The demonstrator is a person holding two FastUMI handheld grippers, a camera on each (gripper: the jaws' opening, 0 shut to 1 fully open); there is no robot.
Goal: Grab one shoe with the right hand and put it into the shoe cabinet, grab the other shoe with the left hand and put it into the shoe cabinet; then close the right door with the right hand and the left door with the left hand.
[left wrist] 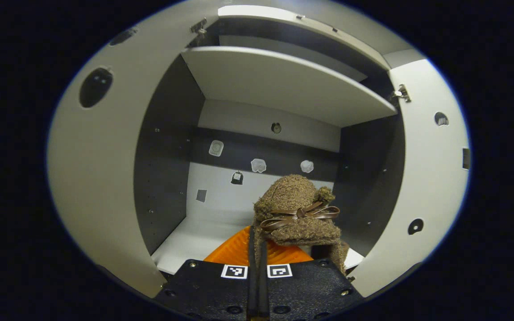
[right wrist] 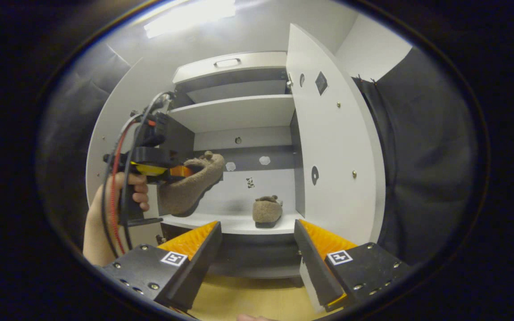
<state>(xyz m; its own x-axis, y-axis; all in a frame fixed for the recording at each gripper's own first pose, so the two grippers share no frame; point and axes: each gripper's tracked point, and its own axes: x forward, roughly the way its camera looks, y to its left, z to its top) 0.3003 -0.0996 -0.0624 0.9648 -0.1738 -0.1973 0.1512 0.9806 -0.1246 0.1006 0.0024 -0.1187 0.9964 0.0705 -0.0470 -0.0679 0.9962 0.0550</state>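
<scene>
The second shoe (left wrist: 299,214) is pinched in my left gripper (left wrist: 257,249), whose two fingers are drawn together on the edge of its opening, so the shoe hangs forward of the fingers in the cabinet's mouth, above the lower shelf (left wrist: 203,236) and not yet resting on it. From the right gripper view I see it held toe-up and tilted at the left side of the opening, with my hand (right wrist: 130,191) round the handle behind it. It is a fuzzy brown slipper with a thin dark-brown bow across the top and a small pompom; soft stuff, so I judge it will sag where I hold it. The first shoe (right wrist: 267,210) already sits on that same shelf toward the right, near the open right door (right wrist: 333,147). So I take the step in hand to be placing the left-hand shoe. Next I would carry it further in, lower it until the sole meets the shelf on the bare stretch left of its mate, and only then part the fingers. My right gripper (right wrist: 257,249) hangs back outside the cabinet, fingers spread wide with nothing between them, well placed to take the right door afterwards. The left door (left wrist: 101,178) stands open too, close beside my left gripper.
</scene>
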